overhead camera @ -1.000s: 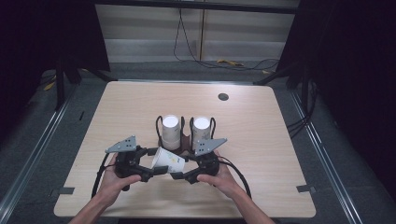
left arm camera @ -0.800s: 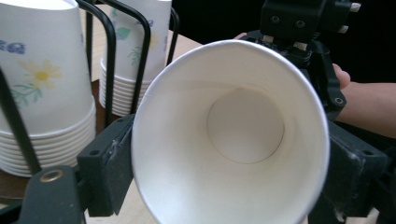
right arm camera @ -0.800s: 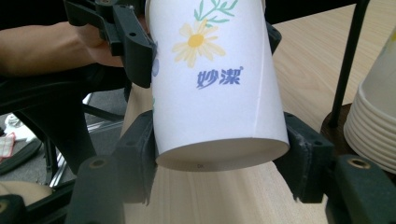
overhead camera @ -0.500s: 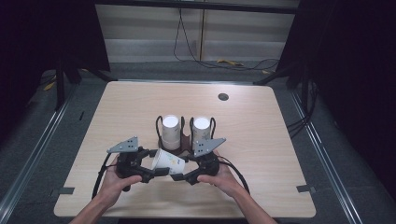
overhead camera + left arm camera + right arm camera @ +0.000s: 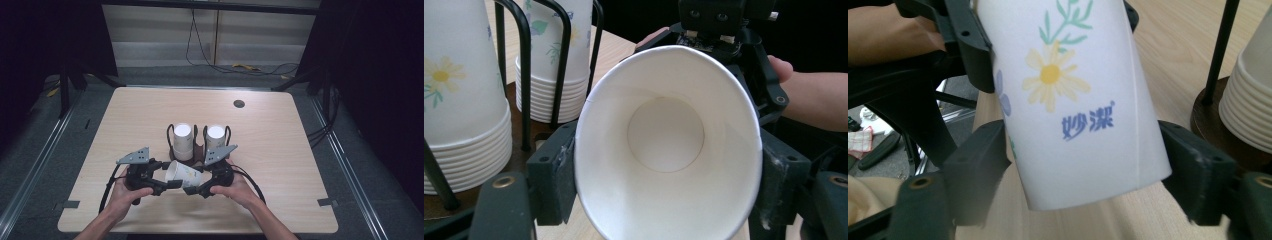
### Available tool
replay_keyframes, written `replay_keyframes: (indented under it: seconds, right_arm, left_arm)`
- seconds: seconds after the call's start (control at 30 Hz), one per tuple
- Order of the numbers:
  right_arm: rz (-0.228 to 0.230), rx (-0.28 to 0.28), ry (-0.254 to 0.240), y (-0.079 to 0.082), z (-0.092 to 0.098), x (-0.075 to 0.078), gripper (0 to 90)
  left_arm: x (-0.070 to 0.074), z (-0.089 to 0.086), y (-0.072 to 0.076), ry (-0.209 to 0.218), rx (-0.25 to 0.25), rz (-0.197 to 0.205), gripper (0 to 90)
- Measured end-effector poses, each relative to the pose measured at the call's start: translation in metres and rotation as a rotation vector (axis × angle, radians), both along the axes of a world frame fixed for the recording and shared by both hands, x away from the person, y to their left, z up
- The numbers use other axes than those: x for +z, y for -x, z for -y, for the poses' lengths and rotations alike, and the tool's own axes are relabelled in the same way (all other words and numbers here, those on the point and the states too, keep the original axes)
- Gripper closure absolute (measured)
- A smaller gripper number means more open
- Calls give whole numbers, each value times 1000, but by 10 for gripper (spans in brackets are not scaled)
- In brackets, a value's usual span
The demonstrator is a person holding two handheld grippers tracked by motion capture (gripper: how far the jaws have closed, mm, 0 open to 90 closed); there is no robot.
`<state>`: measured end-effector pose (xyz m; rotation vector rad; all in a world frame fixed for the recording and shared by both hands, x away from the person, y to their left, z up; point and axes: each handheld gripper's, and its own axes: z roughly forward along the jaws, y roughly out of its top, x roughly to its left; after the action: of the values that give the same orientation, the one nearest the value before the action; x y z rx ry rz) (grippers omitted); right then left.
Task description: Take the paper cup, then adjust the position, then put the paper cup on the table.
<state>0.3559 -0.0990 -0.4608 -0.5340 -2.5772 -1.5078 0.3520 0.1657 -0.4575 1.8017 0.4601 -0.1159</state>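
Midway, a handover is under way: the paper cup [image 5: 183, 174] lies on its side above the surface [image 5: 280, 150], just in front of the two cup stacks [image 5: 183, 141] in their rack; the left claw [image 5: 172, 185] has just been closing and now squeezes the cup near its rim; the right claw [image 5: 192, 190] has just been opening, its pads seemingly off the cup's base end; carrying and placing remain.

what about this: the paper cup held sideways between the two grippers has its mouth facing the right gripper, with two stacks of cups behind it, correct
No: the mouth of the paper cup faces the left gripper; the left gripper view looks straight into it. That gripper's jaws have just been closing on the rim, and those of the right gripper have just been opening around the base. The rest holds.
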Motion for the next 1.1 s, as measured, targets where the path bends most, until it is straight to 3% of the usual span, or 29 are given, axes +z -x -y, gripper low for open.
replay_keyframes:
  seconds: [0.17, 0.33, 0.57, 1.0, 1.1]
  right_arm:
    - [-1, -19, 48, 1, -1, -2, 181]
    - [-1, -33, 52, 2, 4, 0, 174]
    - [7, -81, 84, 3, 20, 1, 181]
    - [23, -191, 99, 6, 53, 7, 181]
    - [18, -210, 80, 8, 61, 8, 181]
  left_arm:
    - [3, -6, -2, 11, 20, 1, 256]
    - [6, -16, -4, 6, 72, 10, 255]
    - [5, -22, -7, -51, 108, 31, 255]
    - [10, -43, -14, -51, 182, 37, 254]
    - [11, -46, -16, -56, 188, 42, 254]
